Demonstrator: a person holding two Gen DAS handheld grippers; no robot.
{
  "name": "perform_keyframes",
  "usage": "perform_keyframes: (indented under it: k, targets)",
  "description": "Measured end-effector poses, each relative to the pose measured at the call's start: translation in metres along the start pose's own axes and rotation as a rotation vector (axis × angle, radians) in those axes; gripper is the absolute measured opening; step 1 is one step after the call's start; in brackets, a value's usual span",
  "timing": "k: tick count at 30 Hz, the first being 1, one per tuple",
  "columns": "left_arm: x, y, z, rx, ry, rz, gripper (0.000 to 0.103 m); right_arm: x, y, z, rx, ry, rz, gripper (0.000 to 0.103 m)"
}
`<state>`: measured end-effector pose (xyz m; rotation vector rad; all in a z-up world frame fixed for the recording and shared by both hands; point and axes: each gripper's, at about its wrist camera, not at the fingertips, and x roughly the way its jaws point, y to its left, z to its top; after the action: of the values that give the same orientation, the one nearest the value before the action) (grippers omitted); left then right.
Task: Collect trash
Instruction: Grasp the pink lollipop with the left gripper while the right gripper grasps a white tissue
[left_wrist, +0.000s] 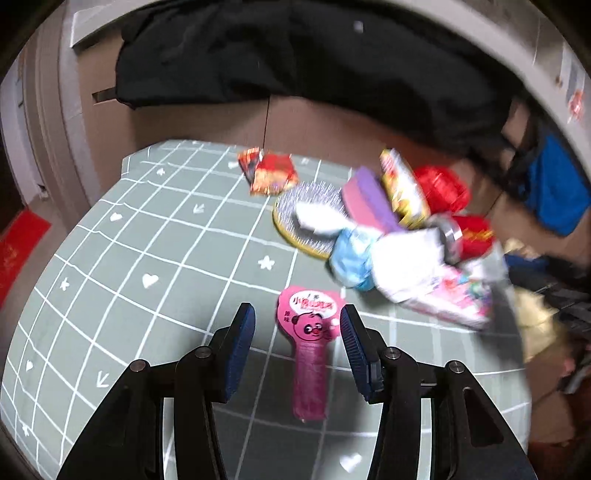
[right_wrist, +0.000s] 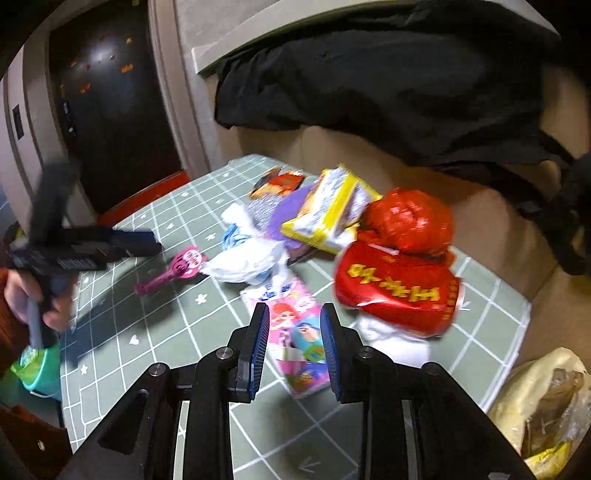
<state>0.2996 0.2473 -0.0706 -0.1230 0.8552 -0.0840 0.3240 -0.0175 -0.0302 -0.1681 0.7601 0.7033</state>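
Note:
A pink sausage wrapper (left_wrist: 308, 347) lies on the green checked tablecloth (left_wrist: 155, 229) between the open fingers of my left gripper (left_wrist: 297, 319), not held. It also shows in the right wrist view (right_wrist: 177, 267), just beyond the left gripper (right_wrist: 110, 245). My right gripper (right_wrist: 294, 321) is open above a pink cartoon packet (right_wrist: 299, 343), which also shows in the left wrist view (left_wrist: 454, 295). A red snack bag (right_wrist: 397, 291), a yellow packet (right_wrist: 328, 214) and white crumpled plastic (right_wrist: 251, 262) lie piled behind it.
A red-orange wrapper (left_wrist: 271, 171) lies at the table's far edge. A round silver-and-gold mat (left_wrist: 303, 218) sits under the pile. Black cloth (right_wrist: 388, 81) hangs over cardboard boxes behind the table. A yellow plastic bag (right_wrist: 543, 402) is off the right edge, a green bin (right_wrist: 38, 373) at the left.

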Motion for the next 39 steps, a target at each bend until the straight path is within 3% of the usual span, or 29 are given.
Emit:
perform_keyframes:
  k: [4,7,11,12,13,17,25,34,39]
  targets:
    - [0.028,0.0,-0.001,-0.027,0.073,0.003,0.049,-0.013,-0.015,-0.001,0.048,-0.029,-0.009,0.027]
    - [0.036,0.005,0.002,-0.089,0.081,-0.031,0.049,-0.017,-0.025,-0.001,0.09,-0.045,-0.006,0.027]
    - [0.04,0.002,0.004,-0.108,0.072,-0.01,0.048,-0.015,-0.021,0.003,0.085,-0.05,0.001,0.027]
    - [0.041,0.003,0.005,-0.119,0.069,-0.01,0.043,-0.014,-0.017,0.006,0.073,-0.051,0.004,0.027]
    - [0.04,0.005,0.006,-0.138,0.063,-0.018,0.03,-0.012,-0.012,0.01,0.059,-0.051,0.009,0.027]
    - [0.025,0.013,0.007,-0.173,0.028,-0.047,0.015,0.002,0.013,0.026,-0.013,-0.04,0.035,0.027]
    - [-0.032,0.023,0.006,-0.178,-0.091,0.003,0.014,0.072,0.069,0.069,-0.168,0.04,0.104,0.03]
    - [-0.067,0.041,-0.003,-0.214,-0.164,-0.01,0.015,0.146,0.095,0.085,-0.264,0.106,-0.027,0.03]
    - [-0.06,0.05,-0.006,-0.262,-0.143,-0.03,0.015,0.167,0.093,0.082,-0.251,0.183,-0.018,0.03]
